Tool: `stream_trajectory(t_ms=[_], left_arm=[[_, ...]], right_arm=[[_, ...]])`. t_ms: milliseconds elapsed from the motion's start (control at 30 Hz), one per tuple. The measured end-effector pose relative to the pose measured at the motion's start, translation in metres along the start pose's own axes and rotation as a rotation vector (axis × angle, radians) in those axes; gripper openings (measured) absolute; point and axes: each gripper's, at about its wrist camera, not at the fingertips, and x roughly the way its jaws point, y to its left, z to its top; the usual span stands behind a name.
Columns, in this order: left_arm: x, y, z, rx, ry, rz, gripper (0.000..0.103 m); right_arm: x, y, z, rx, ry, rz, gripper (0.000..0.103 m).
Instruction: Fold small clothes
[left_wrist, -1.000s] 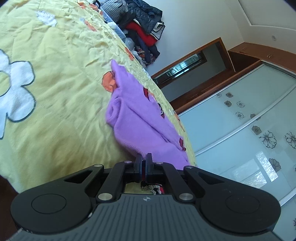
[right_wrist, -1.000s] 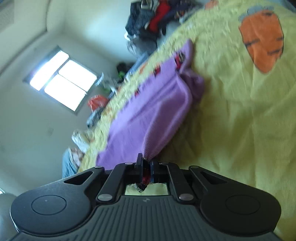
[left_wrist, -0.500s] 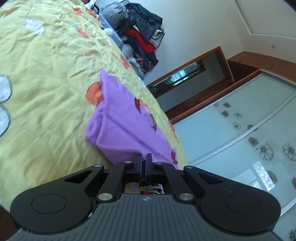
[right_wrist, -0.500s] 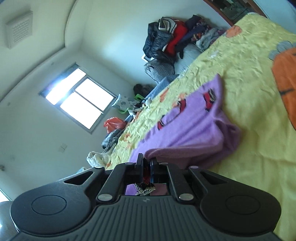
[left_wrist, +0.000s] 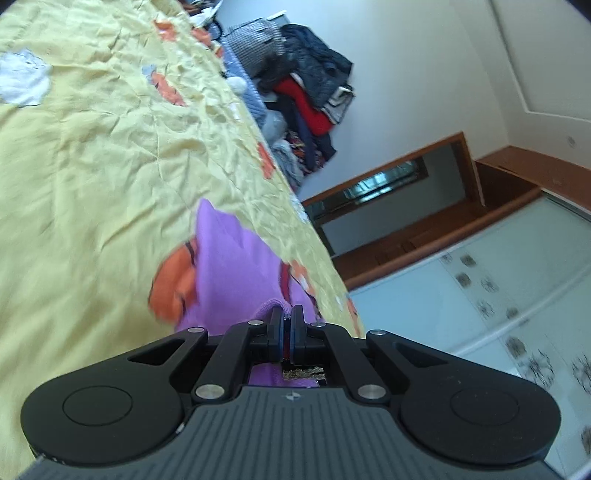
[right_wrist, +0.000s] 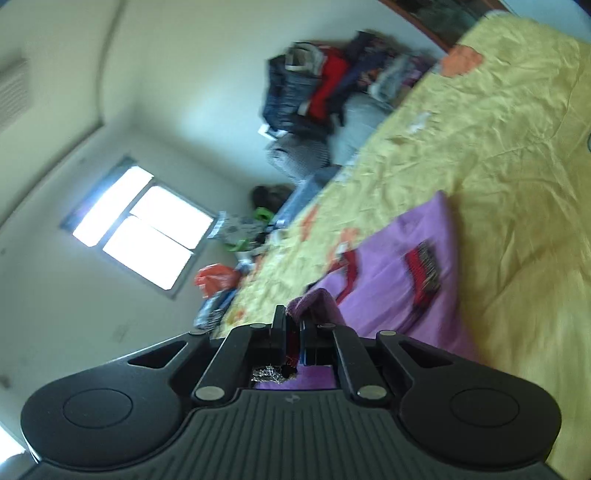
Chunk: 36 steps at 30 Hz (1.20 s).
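Your left gripper (left_wrist: 287, 317) has its jaws pressed together on a fold of the purple garment (left_wrist: 229, 273), with only a thin sliver of cloth showing between the pads. Your right gripper (right_wrist: 292, 325) is clamped the same way on another bunched edge of the garment (right_wrist: 391, 277), the cloth humped up just past its fingertips. The garment lies on the yellow bedspread (left_wrist: 103, 155), spread flat away from both grippers and lifted only where you have it pinched. In the left view it runs up to a point, with an orange carrot print (left_wrist: 173, 284) of the bedspread just beside its left edge. In the right view you can see red patches (right_wrist: 421, 269) on the purple cloth — what they depict is too blurred to tell. The bedspread is creased all over and carries scattered orange and white prints. At its far end sits a pile of clothes (left_wrist: 303, 88) — dark jackets, something red, a checked piece — against the white wall. Past the bed's edge in the left view stand a wood-framed opening (left_wrist: 388, 184) and frosted sliding doors (left_wrist: 480, 295) with flower motifs. The right view shows a bright window (right_wrist: 140, 225) and an orange bag (right_wrist: 214, 280) among clutter beside the bed.
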Motion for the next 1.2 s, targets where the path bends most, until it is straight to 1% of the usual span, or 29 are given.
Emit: stream_trajectory(t_ms=[133, 233, 367, 433, 600, 700, 800, 867, 900, 933, 967, 1000, 1033, 1100, 1133, 1200], left_arm=[[0.045, 0.013, 0.026, -0.036, 0.016, 0.033, 0.002], [0.068, 0.019, 0.039, -0.052, 0.021, 0.041, 0.002], [0.09, 0.021, 0.048, -0.037, 0.038, 0.054, 0.002], [0.099, 0.024, 0.052, -0.041, 0.042, 0.063, 0.002], [0.118, 0.031, 0.06, -0.053, 0.053, 0.086, 0.002], [0.124, 0.035, 0.065, -0.054, 0.047, 0.097, 0.002], [0.125, 0.042, 0.067, -0.08, 0.03, 0.097, 0.002], [0.122, 0.045, 0.066, -0.087, 0.015, 0.099, 0.002], [0.122, 0.048, 0.066, -0.094, 0.011, 0.102, 0.002], [0.122, 0.051, 0.065, -0.104, 0.005, 0.109, 0.002], [0.122, 0.054, 0.065, -0.117, -0.002, 0.112, 0.002], [0.123, 0.057, 0.065, -0.131, -0.004, 0.111, 0.002], [0.125, 0.058, 0.066, -0.142, 0.0, 0.111, 0.002], [0.128, 0.059, 0.067, -0.146, -0.005, 0.11, 0.002], [0.128, 0.056, 0.068, -0.133, -0.008, 0.111, 0.002], [0.129, 0.049, 0.072, -0.101, -0.009, 0.12, 0.002]], right_arm=[[0.039, -0.031, 0.023, 0.065, 0.018, -0.073, 0.006], [0.059, -0.042, 0.035, 0.086, 0.031, -0.096, 0.006], [0.073, -0.046, 0.048, 0.101, 0.042, -0.108, 0.006], [0.082, -0.05, 0.054, 0.116, 0.056, -0.113, 0.006], [0.103, -0.063, 0.066, 0.125, 0.072, -0.168, 0.006], [0.109, -0.07, 0.068, 0.139, 0.066, -0.168, 0.006], [0.109, -0.074, 0.068, 0.149, 0.053, -0.166, 0.006], [0.109, -0.077, 0.07, 0.177, 0.056, -0.144, 0.01], [0.11, -0.081, 0.071, 0.202, 0.062, -0.145, 0.012], [0.11, -0.082, 0.073, 0.207, 0.063, -0.165, 0.029], [0.112, -0.083, 0.074, 0.203, 0.072, -0.174, 0.041], [0.112, -0.085, 0.075, 0.213, 0.076, -0.152, 0.058], [0.112, -0.084, 0.075, 0.213, 0.07, -0.129, 0.061], [0.112, -0.073, 0.076, 0.152, 0.081, -0.158, 0.061], [0.112, -0.068, 0.075, 0.128, 0.083, -0.168, 0.063], [0.113, -0.056, 0.075, 0.046, 0.108, -0.179, 0.063]])
